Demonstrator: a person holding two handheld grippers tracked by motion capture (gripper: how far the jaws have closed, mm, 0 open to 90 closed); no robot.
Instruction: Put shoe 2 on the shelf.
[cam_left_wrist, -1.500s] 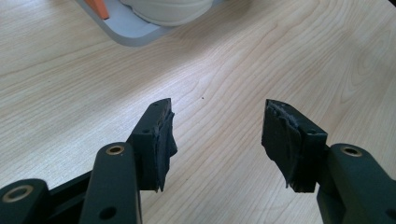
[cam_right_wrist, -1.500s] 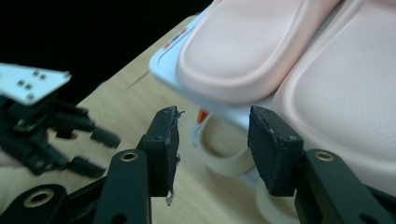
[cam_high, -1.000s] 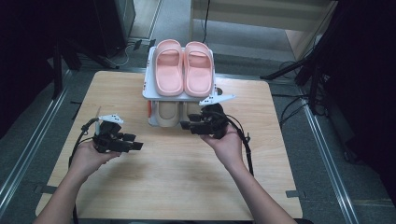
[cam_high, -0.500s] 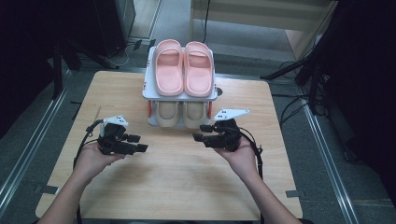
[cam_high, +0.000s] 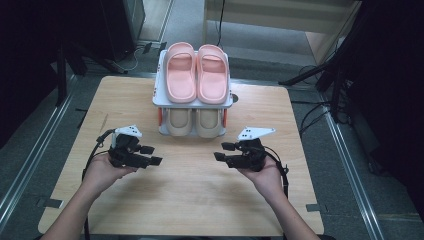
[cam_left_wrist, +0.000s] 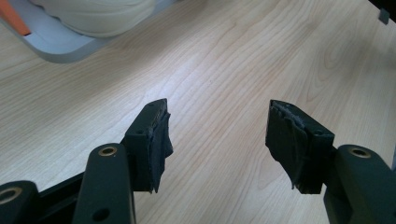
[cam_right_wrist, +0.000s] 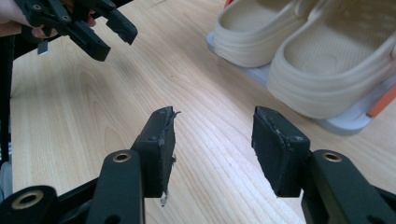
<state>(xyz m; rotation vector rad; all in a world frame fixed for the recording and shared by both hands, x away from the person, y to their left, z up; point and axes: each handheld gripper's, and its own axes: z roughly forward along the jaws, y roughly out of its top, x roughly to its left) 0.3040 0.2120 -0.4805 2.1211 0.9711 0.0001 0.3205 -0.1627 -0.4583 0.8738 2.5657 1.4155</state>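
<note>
Two-tier shoe rack (cam_high: 159, 95) at the counter's (cam_high: 190, 200) far edge, pink slippers (cam_high: 196, 72) on top, beige slippers (cam_high: 195, 121) beneath, left gripper (cam_high: 151, 155) and right gripper (cam_high: 223, 151) before the rack, fingers apart, empty, just been opening

Evenly lit from overhead across the desk (cam_high: 200, 200) in the high view; pale wood bright, no harsh glare. Surrounded on both sides of the desk by deep darkness, detail lost there. Soft, short shadows under the shoe rack (cam_high: 192, 102) and beneath both hands. Slightly soft and low in detail overall, with mild bending of straight lines toward the frame edges. Sharper wood grain in both gripper views, a broad pale sheen on the desk near the rack's base. Black jaws at the bottom dark, nearly featureless, slightly soft.
</note>
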